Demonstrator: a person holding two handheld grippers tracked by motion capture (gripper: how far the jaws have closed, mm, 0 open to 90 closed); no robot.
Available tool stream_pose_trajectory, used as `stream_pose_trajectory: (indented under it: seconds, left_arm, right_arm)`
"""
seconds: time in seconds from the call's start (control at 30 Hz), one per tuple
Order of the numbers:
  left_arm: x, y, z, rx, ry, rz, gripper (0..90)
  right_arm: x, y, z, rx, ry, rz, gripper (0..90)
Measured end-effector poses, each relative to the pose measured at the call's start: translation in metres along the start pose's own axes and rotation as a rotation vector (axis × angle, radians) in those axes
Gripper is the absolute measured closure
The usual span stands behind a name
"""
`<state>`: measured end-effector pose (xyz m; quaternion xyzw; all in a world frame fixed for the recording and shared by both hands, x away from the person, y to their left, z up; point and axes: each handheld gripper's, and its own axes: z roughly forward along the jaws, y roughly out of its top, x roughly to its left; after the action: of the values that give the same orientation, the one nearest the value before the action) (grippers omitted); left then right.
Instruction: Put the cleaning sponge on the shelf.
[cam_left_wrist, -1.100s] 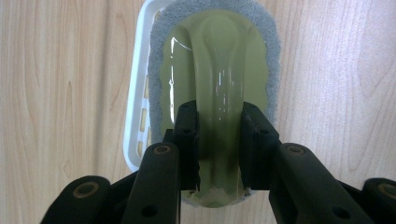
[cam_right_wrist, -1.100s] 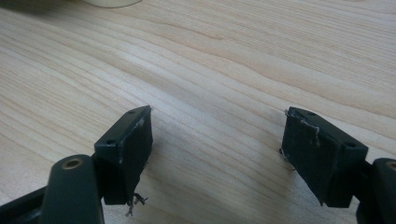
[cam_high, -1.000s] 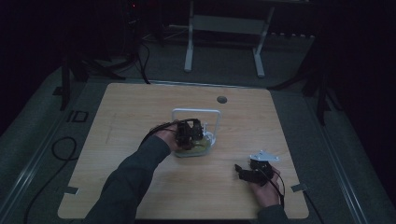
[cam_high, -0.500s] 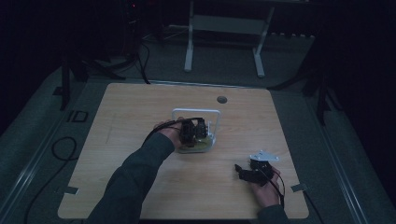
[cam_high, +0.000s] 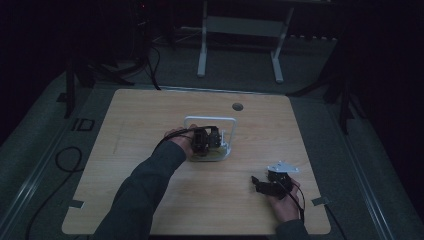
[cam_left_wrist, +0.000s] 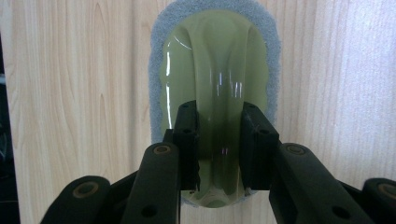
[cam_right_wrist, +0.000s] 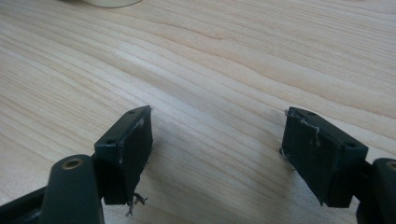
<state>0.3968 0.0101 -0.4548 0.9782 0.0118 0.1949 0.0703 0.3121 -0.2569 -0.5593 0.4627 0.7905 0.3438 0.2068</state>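
A pale green scrubber (cam_left_wrist: 217, 60) with a glossy raised ridge and a grey foam rim lies flat on the wooden table (cam_left_wrist: 70, 93). My left gripper (cam_left_wrist: 218, 112) is shut on that ridge, one jaw against each side. From above, the left gripper (cam_high: 207, 140) sits at the table's middle over the scrubber's pale base (cam_high: 212, 156), inside a white wire frame (cam_high: 210, 119). My right gripper (cam_right_wrist: 217, 140) hangs open just over bare wood, with nothing between its jaws. In the high view the right gripper (cam_high: 262, 186) is near the front right corner.
A round cable hole (cam_high: 237, 106) sits near the table's far edge. The edge of a white object (cam_right_wrist: 109, 2) peeks in at the top of the right gripper view. Cables (cam_high: 65, 160) trail on the floor to the left, and a white stand (cam_high: 240, 30) is behind the table.
The left gripper has shifted slightly to the right at the scrubber. The right gripper has stayed put.
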Motion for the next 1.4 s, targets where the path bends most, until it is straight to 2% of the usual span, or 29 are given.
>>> stream_pose_trajectory:
  seconds: [0.43, 0.93, 1.4]
  left_arm:
    - [-0.001, 0.000, 0.006, -0.001, 0.010, 0.039, 71.4]
    - [0.000, 0.000, 0.009, 0.012, 0.031, 0.041, 71.3]
    - [0.001, 0.003, 0.013, 0.000, 0.058, 0.039, 71.3]
  right_arm:
    - [0.000, 0.000, 0.000, 0.000, 0.000, -0.001, 24.2]
    - [0.000, 0.000, 0.000, 0.000, 0.001, -0.002, 24.2]
    - [0.000, 0.000, 0.000, 0.000, 0.001, -0.002, 24.1]
